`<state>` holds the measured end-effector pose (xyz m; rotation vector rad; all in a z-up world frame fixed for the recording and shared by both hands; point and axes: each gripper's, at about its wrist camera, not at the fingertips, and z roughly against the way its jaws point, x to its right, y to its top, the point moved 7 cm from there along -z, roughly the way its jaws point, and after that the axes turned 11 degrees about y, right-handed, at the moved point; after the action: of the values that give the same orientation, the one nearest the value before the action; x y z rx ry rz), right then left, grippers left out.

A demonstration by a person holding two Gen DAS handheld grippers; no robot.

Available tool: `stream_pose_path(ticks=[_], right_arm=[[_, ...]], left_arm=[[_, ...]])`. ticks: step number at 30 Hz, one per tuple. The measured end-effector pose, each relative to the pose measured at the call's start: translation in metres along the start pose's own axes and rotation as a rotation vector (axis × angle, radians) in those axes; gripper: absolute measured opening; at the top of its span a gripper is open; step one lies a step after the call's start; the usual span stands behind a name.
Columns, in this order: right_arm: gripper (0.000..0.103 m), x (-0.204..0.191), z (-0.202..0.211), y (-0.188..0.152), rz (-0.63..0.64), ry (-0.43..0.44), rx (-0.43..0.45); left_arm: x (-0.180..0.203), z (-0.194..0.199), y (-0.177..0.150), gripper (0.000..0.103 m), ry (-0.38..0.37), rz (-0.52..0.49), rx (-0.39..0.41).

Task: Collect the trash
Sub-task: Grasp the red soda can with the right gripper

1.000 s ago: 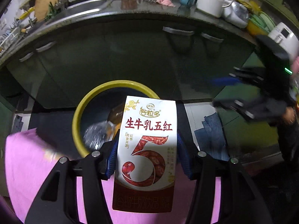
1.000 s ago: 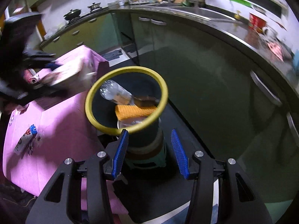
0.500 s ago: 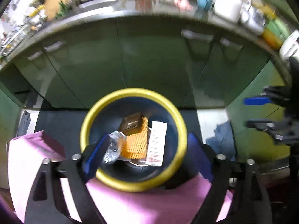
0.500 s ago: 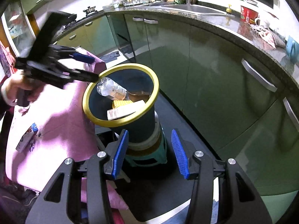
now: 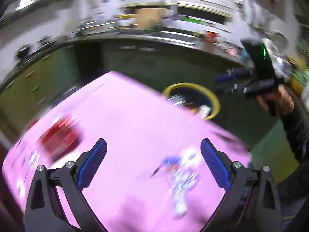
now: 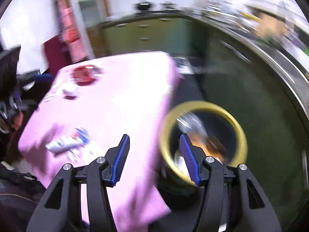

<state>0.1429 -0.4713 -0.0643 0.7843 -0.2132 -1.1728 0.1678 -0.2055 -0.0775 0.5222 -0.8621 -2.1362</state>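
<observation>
Both views are motion-blurred. My left gripper (image 5: 153, 143) hangs over the pink-clothed table (image 5: 135, 119), its jaws opening wide with nothing between them. A white and blue wrapper (image 5: 181, 174) lies below it to the right, and a red item (image 5: 58, 137) to the left. The yellow-rimmed bin (image 5: 193, 86) beside the table holds a clear bottle and the white carton (image 5: 204, 110). My right gripper (image 6: 154, 137) hovers between the table edge and the bin (image 6: 202, 104), jaws opening and empty. The wrapper (image 6: 67, 143) and the red item (image 6: 85, 75) also show there.
Dark green cabinets (image 6: 251, 96) under a cluttered counter (image 5: 173, 36) curve behind the bin. A hand (image 5: 274, 98) in a dark sleeve holds the right gripper at the right of the left wrist view. Dark floor lies around the bin.
The left gripper let go of the milk carton, which dropped into the bin, then opened wide and swung back over the pink table. The right gripper turned from the bin toward the table.
</observation>
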Motion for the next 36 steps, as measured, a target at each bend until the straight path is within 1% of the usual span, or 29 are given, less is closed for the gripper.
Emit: stream_pose_path(ticks=[1,3,4,6,8,10,11,12,14,17,19,20,24,30,33,36], right_arm=[[0.054,-0.012,-0.013,0.015,0.043,0.024,-0.008],[0.054,-0.044,-0.044,0.047,0.150,0.075,-0.029],[0.054,-0.061,-0.061,0.064,0.207,0.106,-0.042],[0.054,-0.091,-0.092,0.093,0.299,0.150,-0.067],[0.054,-0.122,-0.129,0.122,0.400,0.203,-0.098],[0.054,-0.142,-0.159,0.143,0.477,0.234,-0.126],[0.058,-0.155,-0.173,0.149,0.519,0.252,-0.146],[0.063,-0.167,-0.191,0.158,0.576,0.261,-0.174],[0.065,-0.185,-0.225,0.172,0.687,0.236,-0.221],[0.065,-0.194,-0.256,0.181,0.763,0.231,-0.302],[0.065,-0.197,-0.278,0.186,0.793,0.229,-0.370],[0.065,-0.194,-0.283,0.187,0.801,0.226,-0.386],[0.065,-0.195,-0.316,0.189,0.820,0.234,-0.501],[0.065,-0.201,-0.342,0.182,0.848,0.243,-0.585],[0.064,-0.200,-0.343,0.181,0.841,0.255,-0.617],[0.065,-0.200,-0.340,0.177,0.849,0.256,-0.651]], left_arm=[[-0.012,0.006,-0.012,0.093,0.001,0.040,-0.008],[-0.043,0.022,-0.040,0.093,0.015,0.171,-0.023],[-0.054,0.026,-0.050,0.093,0.026,0.212,-0.027],[-0.079,0.037,-0.072,0.093,0.075,0.296,-0.033],[-0.096,0.046,-0.088,0.093,0.111,0.351,-0.030],[-0.109,0.054,-0.097,0.093,0.124,0.397,-0.021],[-0.113,0.058,-0.101,0.094,0.128,0.412,-0.016],[-0.117,0.060,-0.104,0.094,0.132,0.425,-0.012],[-0.122,0.061,-0.106,0.095,0.141,0.430,-0.010],[-0.129,0.058,-0.108,0.096,0.154,0.422,-0.013],[-0.132,0.055,-0.112,0.096,0.148,0.425,-0.018],[-0.134,0.053,-0.113,0.096,0.142,0.431,-0.021],[-0.141,0.043,-0.120,0.096,0.104,0.479,-0.039],[-0.152,0.046,-0.130,0.096,0.098,0.530,-0.037],[-0.158,0.051,-0.134,0.096,0.081,0.561,-0.025],[-0.161,0.054,-0.135,0.096,0.080,0.567,-0.021]])
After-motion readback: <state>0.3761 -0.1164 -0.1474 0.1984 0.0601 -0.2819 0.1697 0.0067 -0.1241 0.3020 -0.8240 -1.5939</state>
